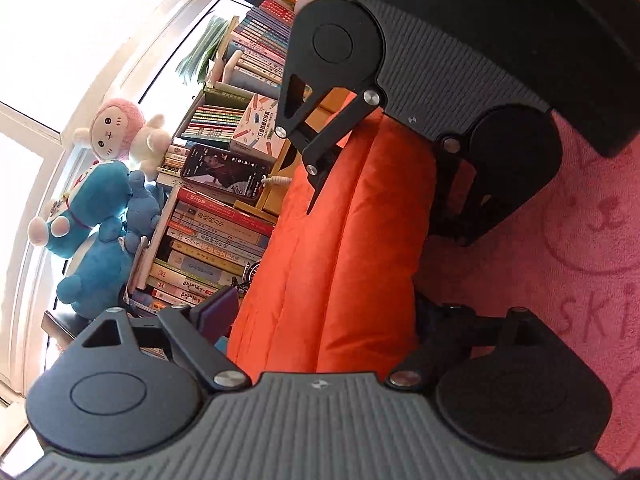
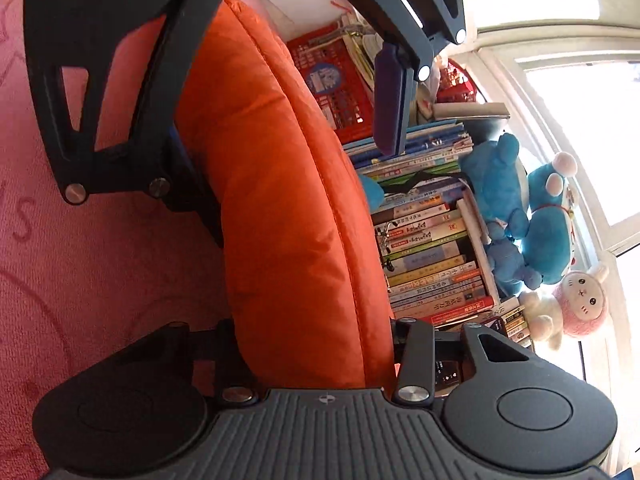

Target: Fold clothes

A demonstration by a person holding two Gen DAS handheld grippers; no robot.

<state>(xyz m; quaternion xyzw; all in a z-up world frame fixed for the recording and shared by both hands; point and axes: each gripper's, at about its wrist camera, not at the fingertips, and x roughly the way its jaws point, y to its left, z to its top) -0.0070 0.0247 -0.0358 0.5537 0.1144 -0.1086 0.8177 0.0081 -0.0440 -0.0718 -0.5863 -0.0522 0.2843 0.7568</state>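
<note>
Orange garment (image 1: 340,240) runs lengthwise btwn both grippers, center frame. Left gripper (image 1: 320,320) jaws spread, straddling it; right gripper (image 2: 312,344) jaws clamped on it.

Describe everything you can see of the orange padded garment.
The orange padded garment looks like puffy, quilted, slightly shiny fabric with long stitched seams. It is bunched into a thick folded roll lying on the pink textured blanket. It sits between the jaws of both grippers: the left gripper straddles one end, the right gripper the other.
</note>
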